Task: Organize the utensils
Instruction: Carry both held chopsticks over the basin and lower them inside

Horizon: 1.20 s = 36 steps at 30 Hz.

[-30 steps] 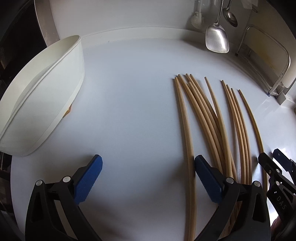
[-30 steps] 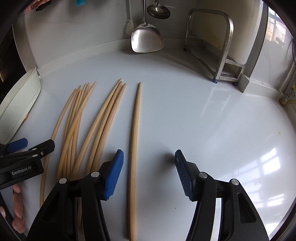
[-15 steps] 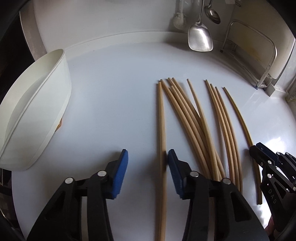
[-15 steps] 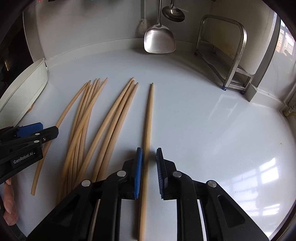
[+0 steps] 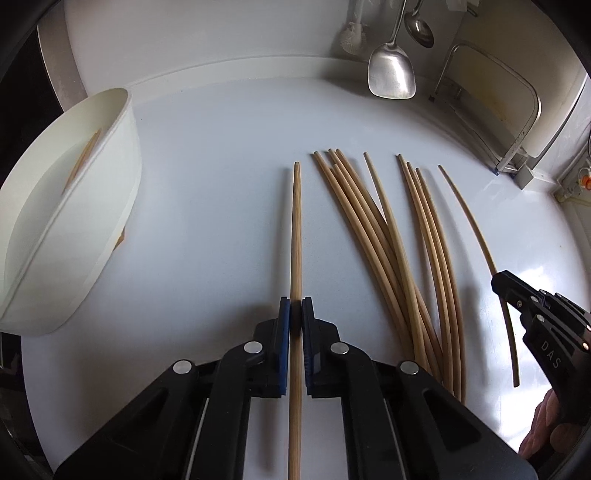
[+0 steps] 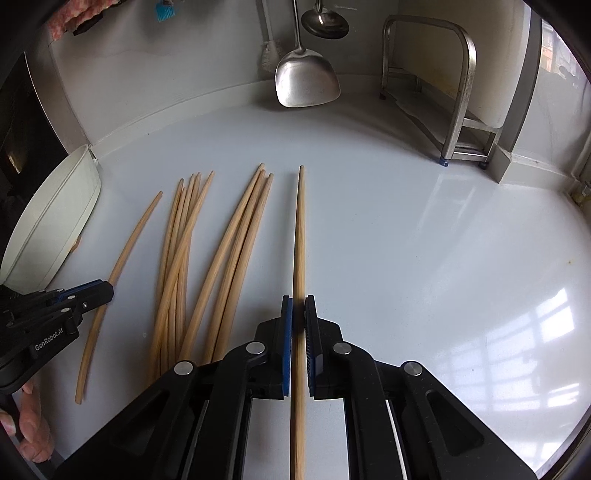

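Note:
Several long wooden chopsticks (image 5: 373, 236) lie side by side on the white counter (image 5: 214, 229). My left gripper (image 5: 295, 306) is shut on the leftmost chopstick (image 5: 295, 229), its blue pads pressing both sides. My right gripper (image 6: 298, 304) is shut on the rightmost chopstick (image 6: 300, 229) in the same way. Each gripper also shows at the edge of the other's view: the right gripper (image 5: 504, 286) and the left gripper (image 6: 105, 291). A white oval tub (image 5: 92, 206) stands at the left with one chopstick (image 5: 85, 157) inside it.
A metal spatula (image 6: 306, 83) and a ladle (image 6: 325, 22) hang on the back wall. A steel rack (image 6: 458, 96) stands at the back right corner. The person's fingers (image 6: 33, 428) show at the lower left. Bare counter (image 6: 424, 258) stretches to the right of the chopsticks.
Both grippers went from open to shut. The left one shifted onto the leftmost chopstick and closed on it; the right one closed on the rightmost chopstick.

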{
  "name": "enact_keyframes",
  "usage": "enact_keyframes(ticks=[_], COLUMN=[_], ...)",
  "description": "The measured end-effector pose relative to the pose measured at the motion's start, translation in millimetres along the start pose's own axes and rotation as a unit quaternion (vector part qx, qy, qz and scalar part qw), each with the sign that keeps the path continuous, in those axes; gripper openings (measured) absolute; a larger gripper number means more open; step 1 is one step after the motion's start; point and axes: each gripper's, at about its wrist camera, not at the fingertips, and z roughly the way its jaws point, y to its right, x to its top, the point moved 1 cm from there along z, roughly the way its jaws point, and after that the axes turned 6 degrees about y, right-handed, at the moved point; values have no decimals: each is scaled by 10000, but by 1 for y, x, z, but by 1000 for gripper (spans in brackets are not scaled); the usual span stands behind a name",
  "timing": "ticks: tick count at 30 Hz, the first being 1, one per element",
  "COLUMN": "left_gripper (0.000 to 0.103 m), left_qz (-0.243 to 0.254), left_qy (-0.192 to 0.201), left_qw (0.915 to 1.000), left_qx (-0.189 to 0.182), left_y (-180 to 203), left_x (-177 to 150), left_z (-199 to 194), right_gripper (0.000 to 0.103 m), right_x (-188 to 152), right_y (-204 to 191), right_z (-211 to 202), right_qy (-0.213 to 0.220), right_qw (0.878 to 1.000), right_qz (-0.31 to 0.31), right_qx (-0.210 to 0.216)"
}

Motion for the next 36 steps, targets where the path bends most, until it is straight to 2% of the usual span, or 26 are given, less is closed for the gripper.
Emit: enact_keyframes(ticks=[4,9,13,18,23,26,31,36], left_gripper=[7,7,7,7,7,7,7,7], left_qz=[-22,-55,-169,-464,-795,-955,-1026,-972], left_qy=[57,375,691,911,825,771,668,444], left_qw=[9999,9992,9975,9939,9905,9890,9893,9920], left_qx=[-90,-89,12,411,755,830,797,669], left_y=[-10,-33,-69,-139,-213,-248,-282,-300], left_x=[11,40,63,78,77,77,78,80], left_z=[-26,-71,-107,-134,-133,-127,-109,-83], right_gripper=[6,6,6,6,6,6,6,6], right_x=[18,43,64,91,110,114,116,115], right_y=[-2,-28,-68,-134,-204,-248,-303,-336], right_z=[-22,-54,-70,-74,-58,-46,-18,20], right_qy=[124,290,395,526,436,320,104,-238], right_qw=[9999,9995,9981,9939,9882,9856,9826,9824], right_qz=[100,-8,-172,-392,-604,-850,-1016,-940], right_qx=[-14,158,451,888,1335,1423,1553,1596])
